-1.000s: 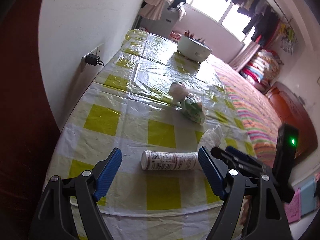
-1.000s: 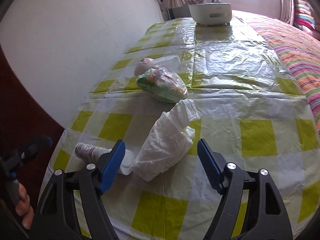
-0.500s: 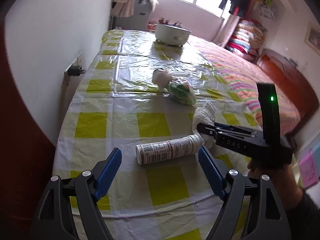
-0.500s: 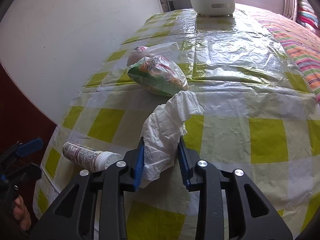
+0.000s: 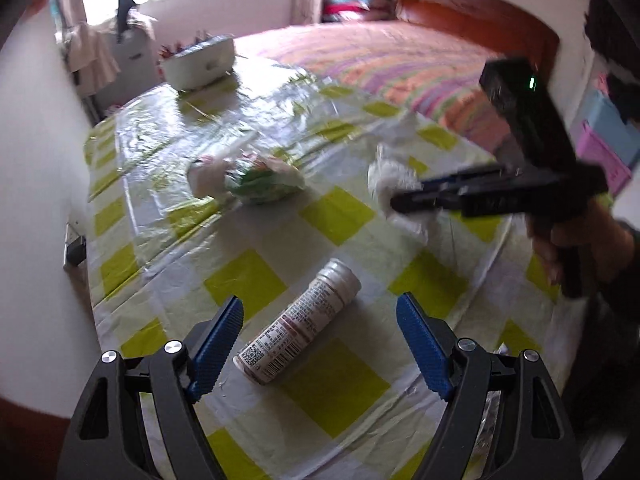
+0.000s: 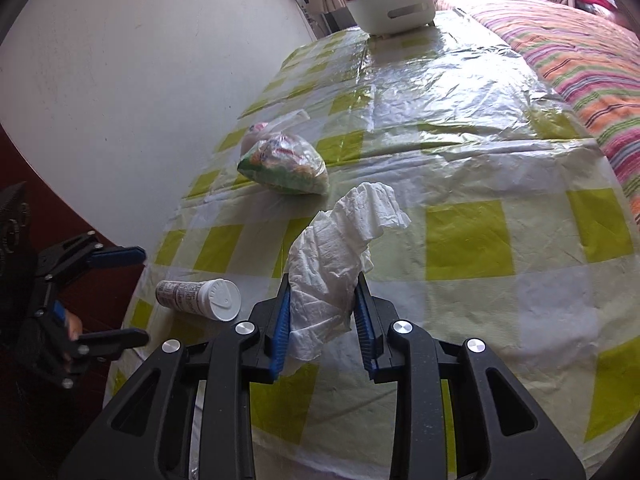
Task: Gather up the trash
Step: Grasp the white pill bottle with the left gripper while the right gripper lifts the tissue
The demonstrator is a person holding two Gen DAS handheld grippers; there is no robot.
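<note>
Now the right gripper (image 6: 322, 312) has its jaws clamped on the crumpled white tissue (image 6: 340, 248), where a second ago they stood wide on either side of it. The blue pads press into the lower part of the wad, and its upper end sticks out beyond the jaws above the checked tabletop (image 6: 520, 240). In the left wrist view the tissue (image 5: 394, 184) appears to sit clear of the cloth, though blur makes it hard to say how far. So the first piece of trash looks secured, and the grasp seems firm enough to carry.

The left gripper (image 5: 320, 344) has its jaws open and empty. Since a second ago its view has rolled, so the labelled tube bottle (image 5: 298, 330) that lay across between the jaws now lies lengthwise between them, resting on the tabletop with its white cap end pointing away from the camera. The pads flank it but do not touch it, which I judge a better line for closing on its sides.

The green snack bag (image 6: 284, 166) and the small pinkish wrapper (image 6: 256, 136) just behind it lie further along the tabletop, untouched. A white bin-like container (image 6: 394, 10) stands at the far end; whether that is where the trash goes I cannot tell
</note>
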